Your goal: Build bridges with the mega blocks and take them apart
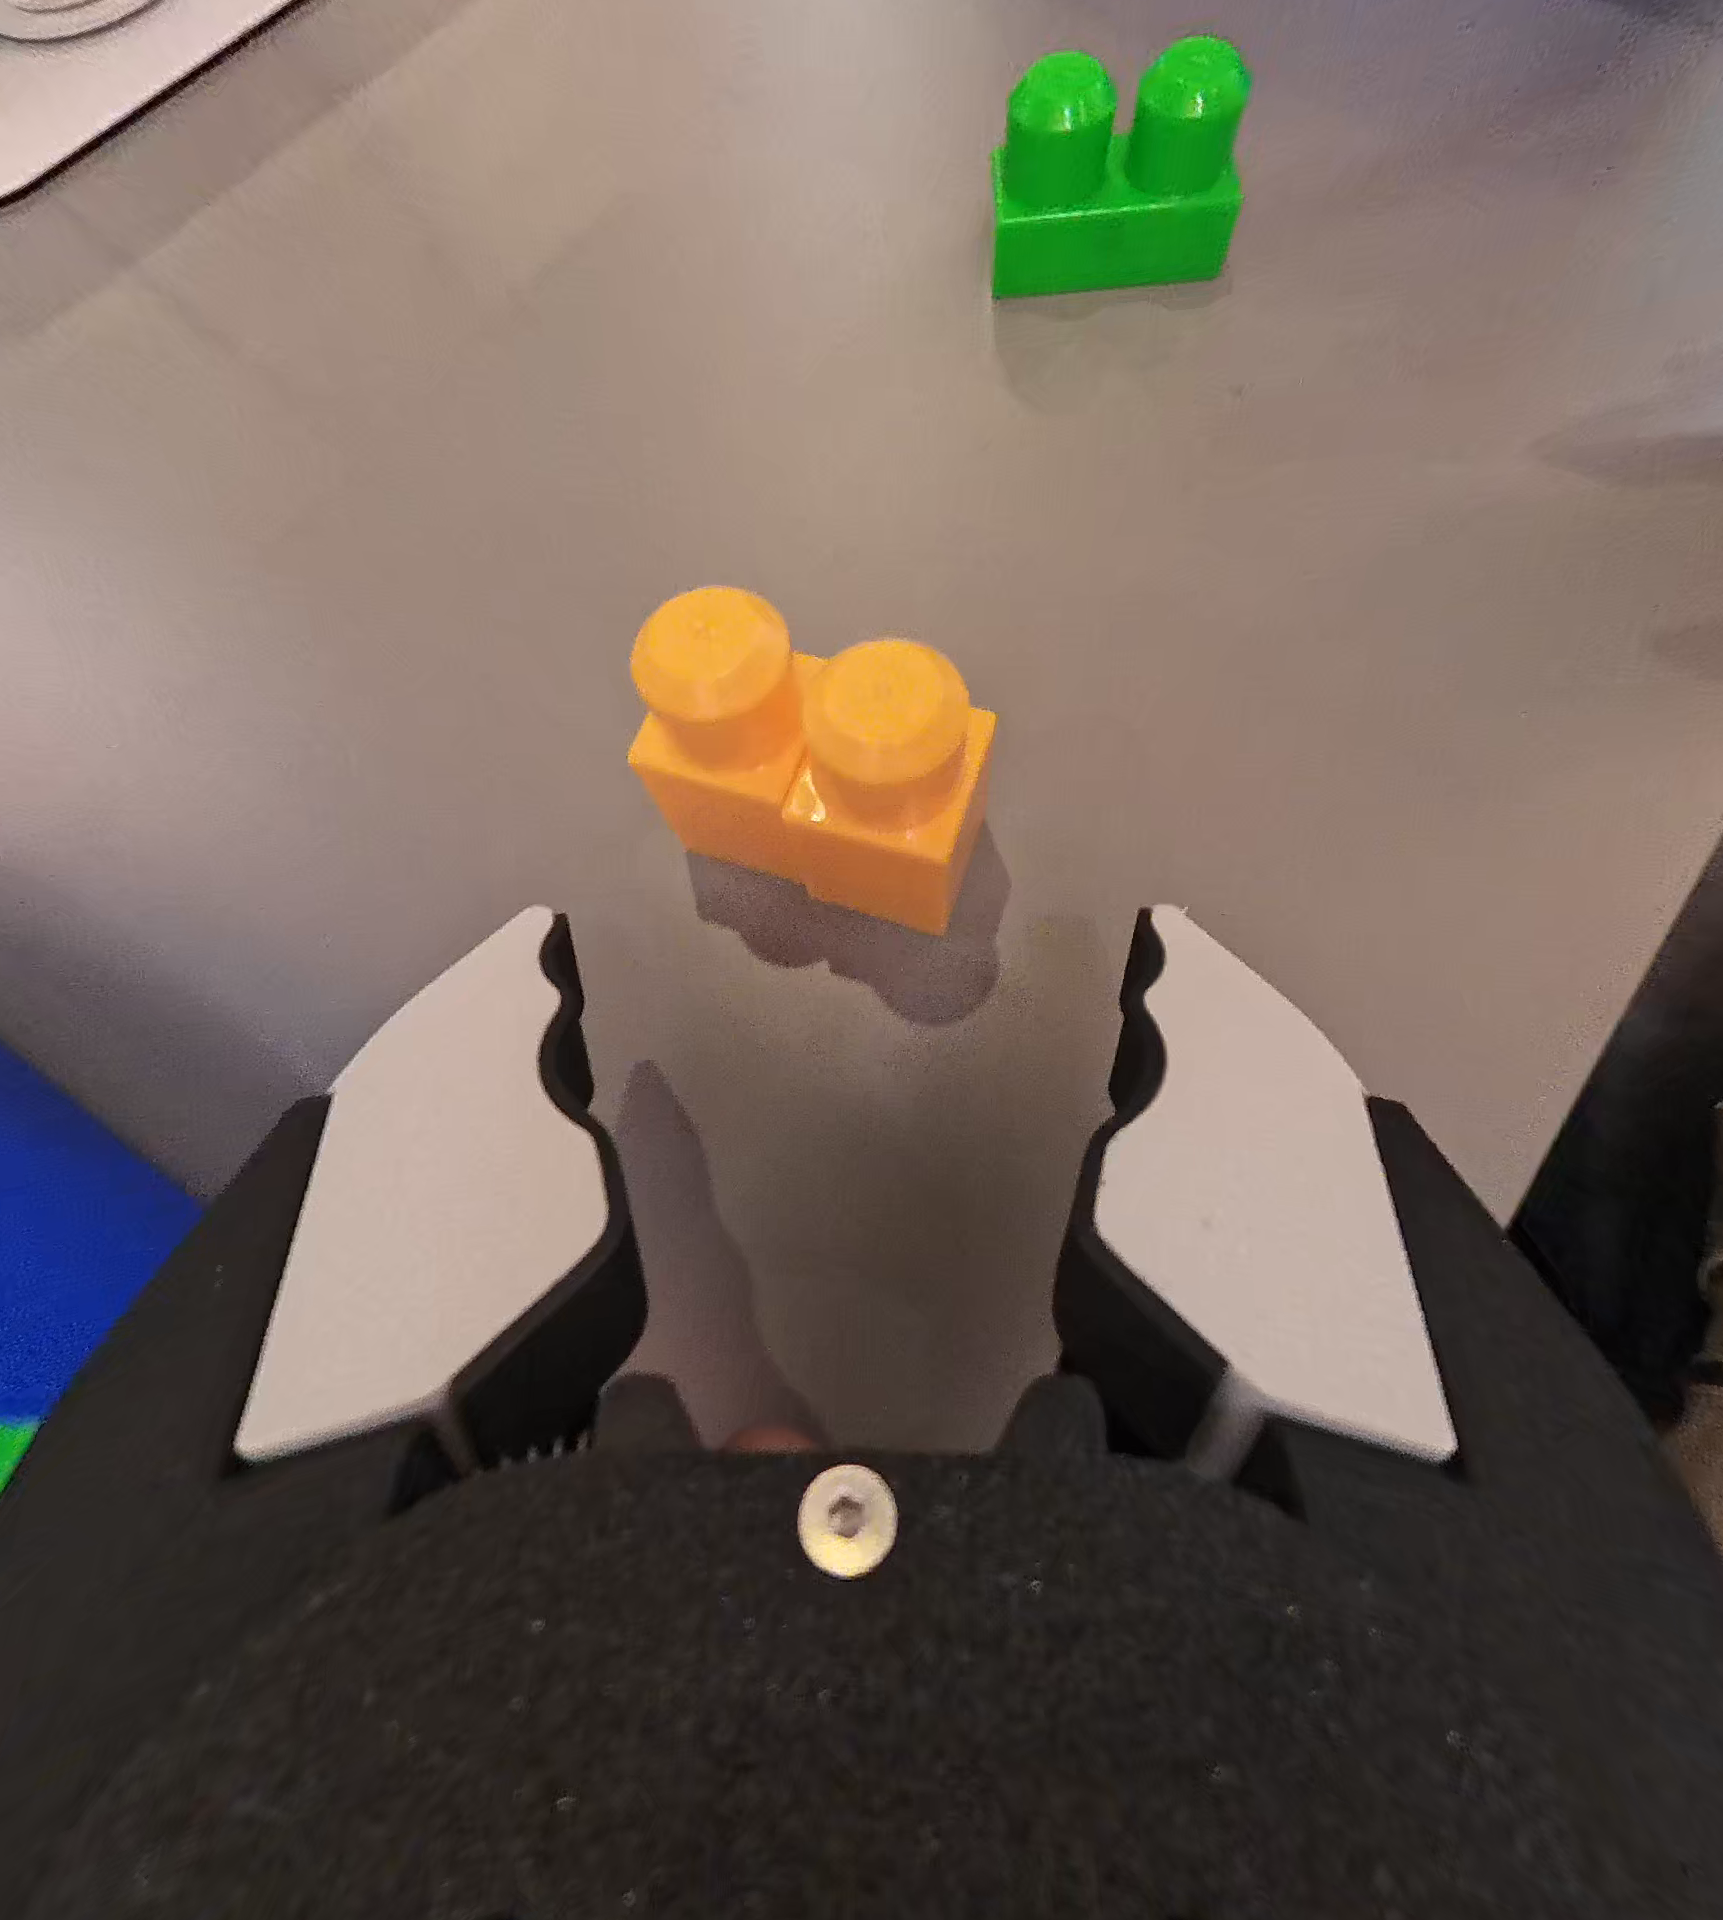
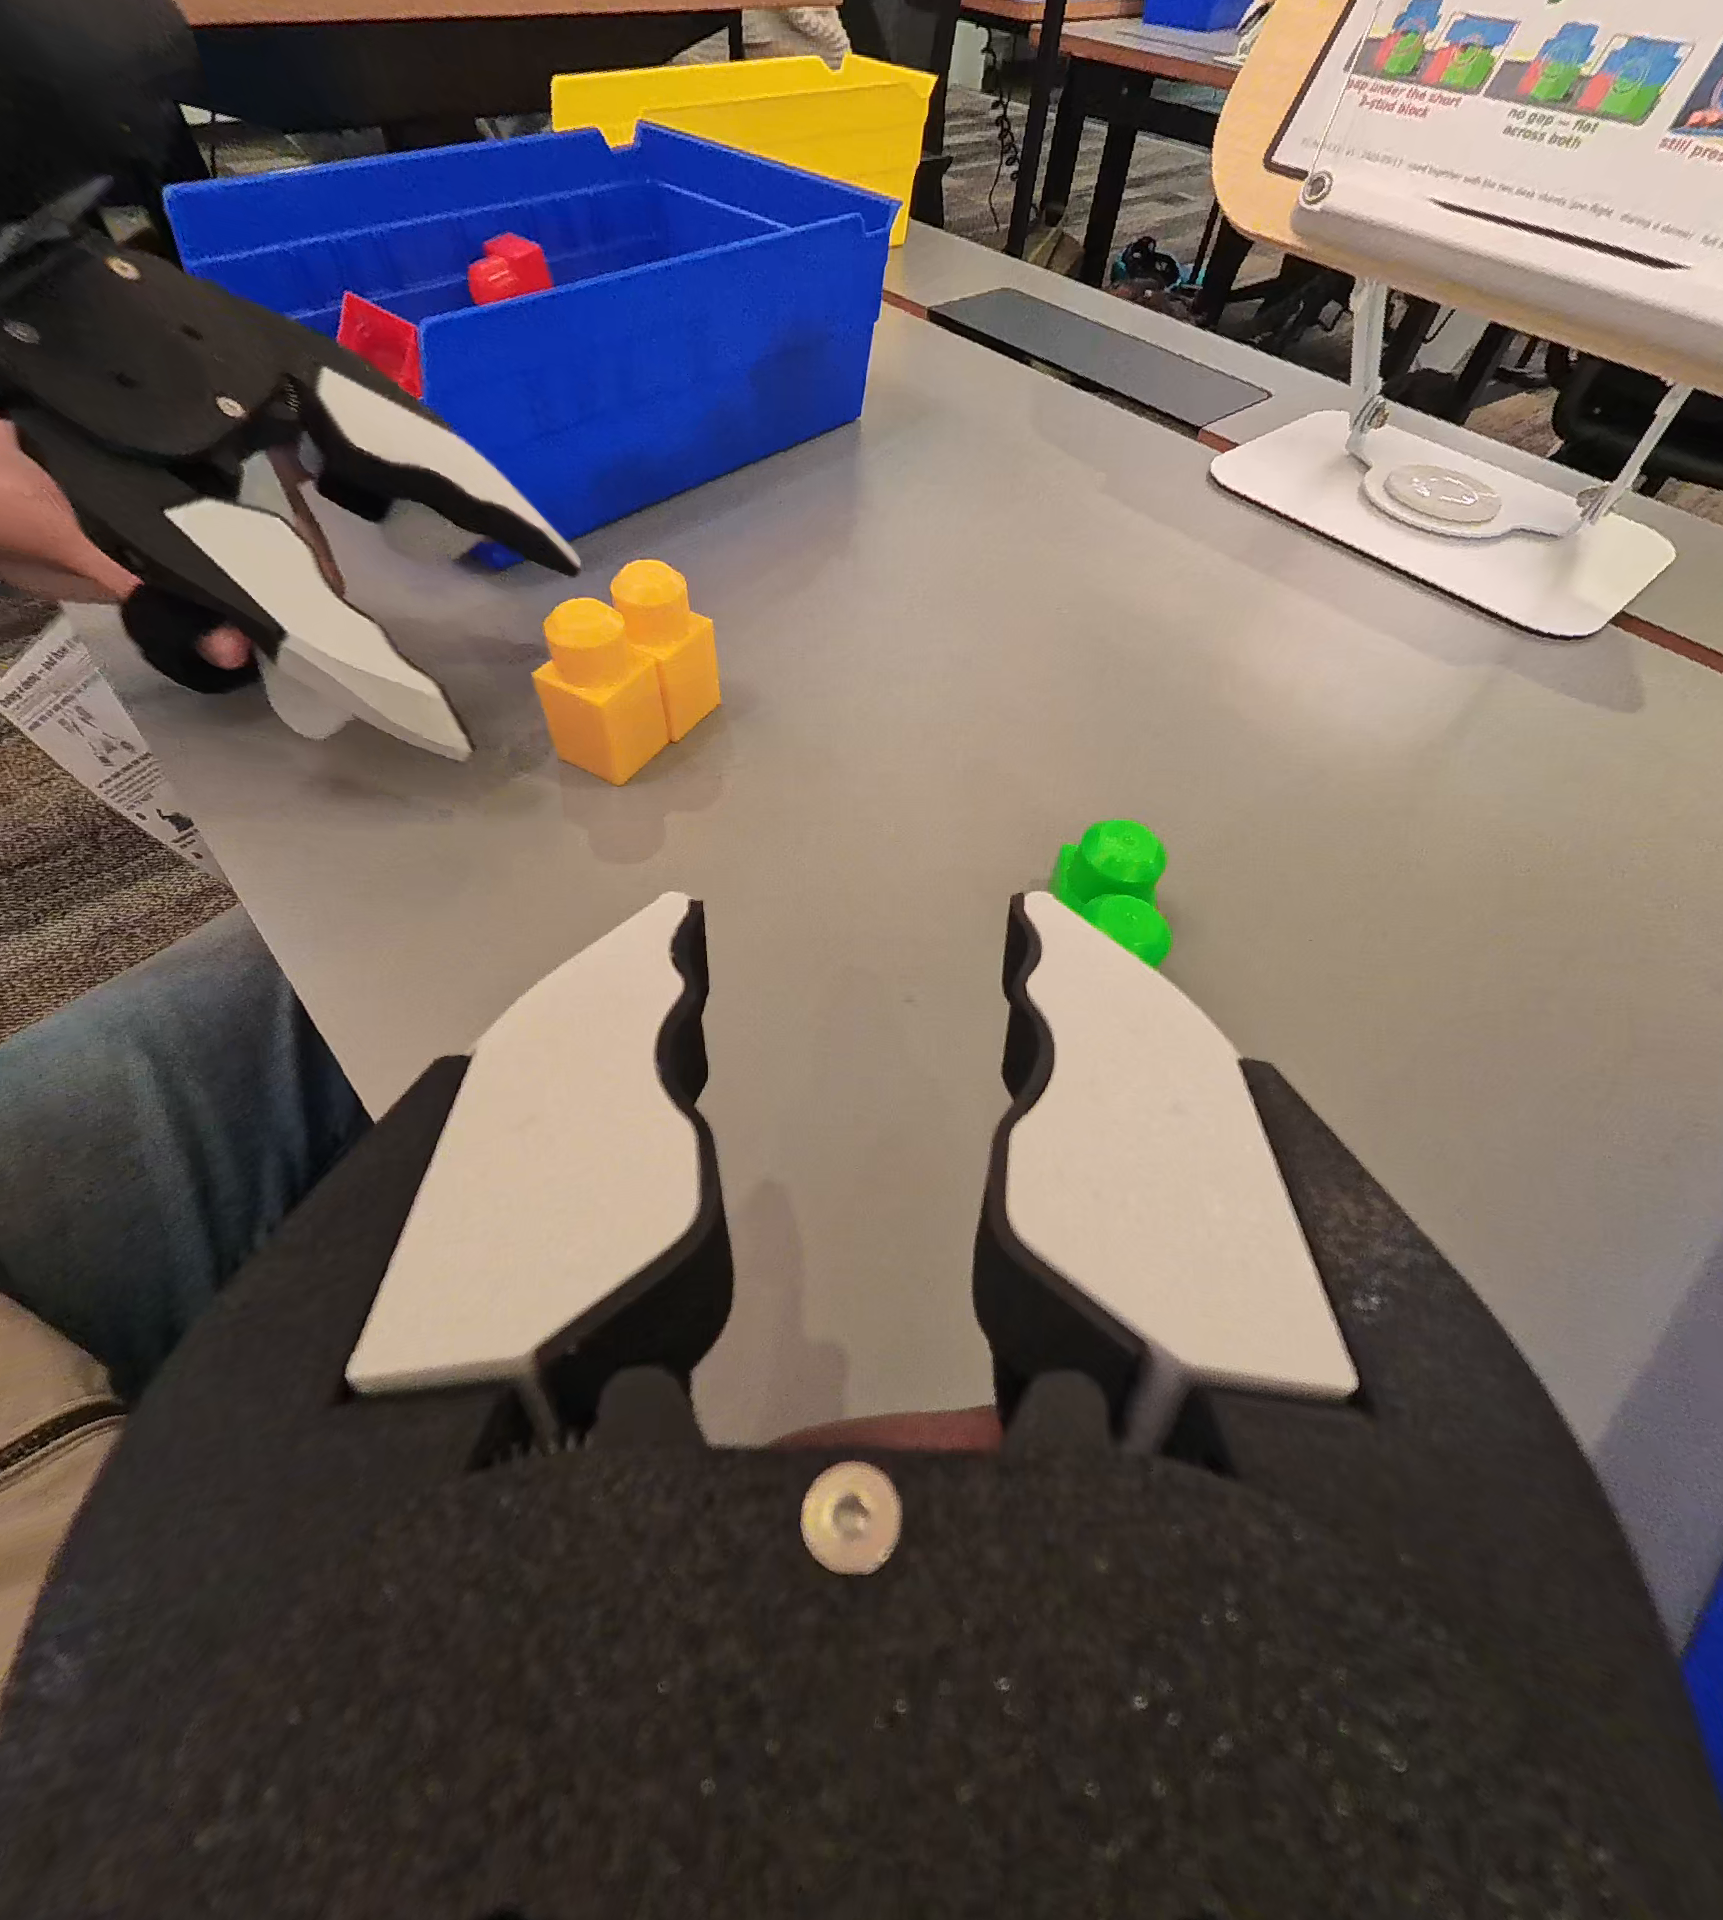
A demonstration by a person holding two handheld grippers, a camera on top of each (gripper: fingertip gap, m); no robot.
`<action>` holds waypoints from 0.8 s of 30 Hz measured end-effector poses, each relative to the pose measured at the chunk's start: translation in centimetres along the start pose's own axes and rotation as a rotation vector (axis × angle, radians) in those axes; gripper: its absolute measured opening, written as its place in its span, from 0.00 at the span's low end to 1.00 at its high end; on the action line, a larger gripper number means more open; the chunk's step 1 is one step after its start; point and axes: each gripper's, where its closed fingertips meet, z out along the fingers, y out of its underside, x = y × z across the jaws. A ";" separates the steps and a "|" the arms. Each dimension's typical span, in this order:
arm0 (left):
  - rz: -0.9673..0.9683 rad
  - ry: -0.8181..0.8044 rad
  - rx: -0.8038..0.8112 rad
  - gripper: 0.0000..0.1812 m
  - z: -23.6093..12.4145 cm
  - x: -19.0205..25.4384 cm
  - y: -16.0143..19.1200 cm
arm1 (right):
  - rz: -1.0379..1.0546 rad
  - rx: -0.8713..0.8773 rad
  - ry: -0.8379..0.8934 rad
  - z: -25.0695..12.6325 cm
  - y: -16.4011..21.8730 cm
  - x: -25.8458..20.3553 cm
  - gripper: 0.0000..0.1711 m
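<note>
The two orange blocks [image 1: 810, 764] stand side by side, touching, studs up, on the grey worktop [image 1: 317, 520] toward its near edge. The left tool [image 1: 852, 914] hovers just short of them, fingers spread and empty; a good grasp probably means squaring the fingers to one block's flat sides so its neighbour is not knocked. The green block [image 2: 1117, 894] stands well apart, just beyond the right tool [image 2: 852, 904], which is also spread and empty. The blue bin [image 2: 545, 312] with red blocks [image 2: 509, 268] sits by the far edge, clear of the reach

Two close wrist views, shared orange blocks [image 1: 810, 764]
</note>
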 end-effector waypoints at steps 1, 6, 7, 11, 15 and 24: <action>0.000 0.008 -0.009 0.55 0.5 0.0 -0.1 | 0.001 0.000 -0.001 0.0 0.0 0.0 0.32; 0.026 0.009 -0.059 0.54 2.5 -0.6 0.1 | -0.001 0.002 0.004 -0.3 -0.2 0.2 0.32; 0.023 0.011 -0.064 0.54 2.7 -0.7 0.1 | -0.001 0.003 0.005 -0.4 -0.2 0.3 0.32; 0.034 0.015 -0.065 0.54 3.4 -1.0 -0.2 | 0.004 0.008 0.009 -0.5 -0.3 0.5 0.31; 0.048 0.041 -0.081 0.54 3.9 -1.0 -0.3 | 0.008 0.005 0.005 -0.5 -0.2 0.6 0.31; 0.066 0.121 -0.139 0.53 4.8 -0.4 0.0 | 0.007 0.002 0.002 -0.4 -0.2 0.5 0.30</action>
